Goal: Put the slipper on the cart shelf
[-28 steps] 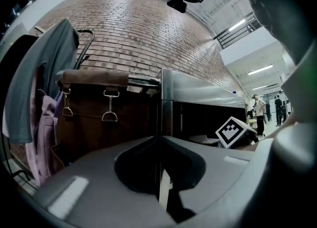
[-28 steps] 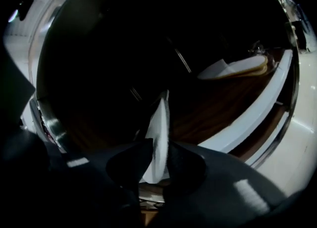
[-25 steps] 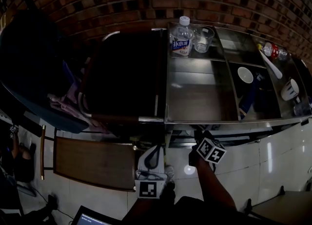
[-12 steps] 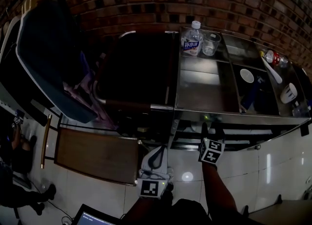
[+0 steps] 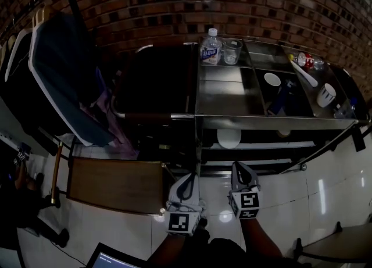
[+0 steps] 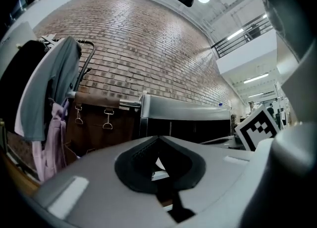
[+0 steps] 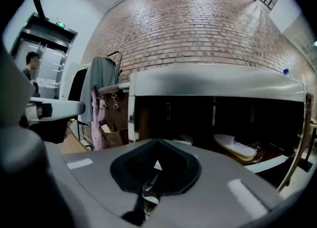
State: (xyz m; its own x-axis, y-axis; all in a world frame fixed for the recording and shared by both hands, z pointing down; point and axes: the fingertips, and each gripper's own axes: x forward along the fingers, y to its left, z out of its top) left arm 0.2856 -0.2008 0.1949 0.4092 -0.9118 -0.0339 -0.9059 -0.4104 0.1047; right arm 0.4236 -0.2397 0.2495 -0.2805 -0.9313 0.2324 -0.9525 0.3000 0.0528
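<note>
A white slipper (image 5: 229,138) lies on the steel cart's lower shelf (image 5: 273,145); in the right gripper view the slipper (image 7: 236,147) rests flat there, a little right of centre. My right gripper (image 5: 241,175) hangs over the floor in front of the cart, clear of the shelf. Its jaws are shut with nothing between them (image 7: 154,159). My left gripper (image 5: 187,186) is beside it on the left, also shut and empty (image 6: 157,147). It points at the cart's left end (image 6: 183,109).
On the cart top (image 5: 226,95) stand a water bottle (image 5: 211,46), a glass (image 5: 232,52), a bowl (image 5: 272,79) and a cup (image 5: 326,94). A dark bag on a frame (image 5: 154,84) adjoins the cart. Clothes hang on a rack (image 5: 64,81). A wooden board (image 5: 113,185) lies on the floor.
My right gripper has drawn back from under the cart top toward me and now hangs shut over the floor. The slipper now shows on the lower shelf. The left gripper has hardly moved.
</note>
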